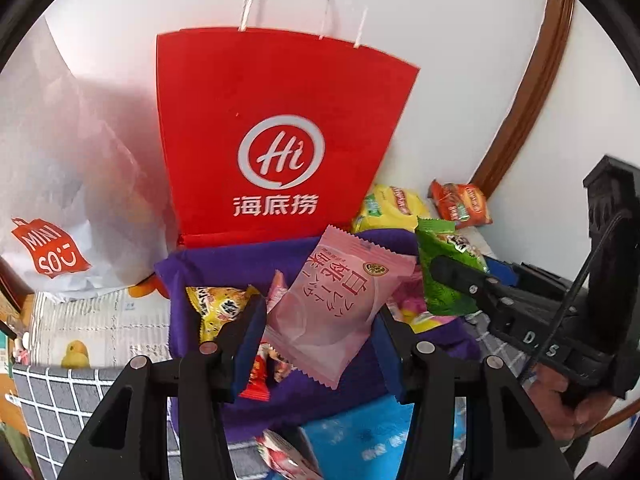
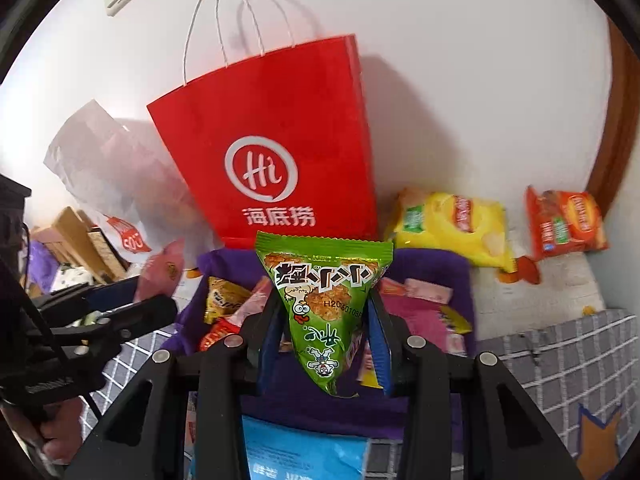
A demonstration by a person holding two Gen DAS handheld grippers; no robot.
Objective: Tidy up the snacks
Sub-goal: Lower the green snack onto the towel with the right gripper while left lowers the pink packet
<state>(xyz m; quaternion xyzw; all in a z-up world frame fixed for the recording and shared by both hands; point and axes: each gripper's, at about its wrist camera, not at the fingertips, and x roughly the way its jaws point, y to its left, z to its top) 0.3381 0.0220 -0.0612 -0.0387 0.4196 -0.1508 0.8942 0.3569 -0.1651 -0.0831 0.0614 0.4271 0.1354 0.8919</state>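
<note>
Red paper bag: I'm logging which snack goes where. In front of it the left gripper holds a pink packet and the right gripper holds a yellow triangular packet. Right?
Not quite. The right gripper holds a green triangular packet, as the right wrist view shows. The rest stands: the left gripper holds the pink packet in front of the red paper bag.

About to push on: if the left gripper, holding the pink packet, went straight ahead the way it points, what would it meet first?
Probably the purple cloth bin with its loose snacks, the tall red paper bag behind; depth is unclear.
</note>
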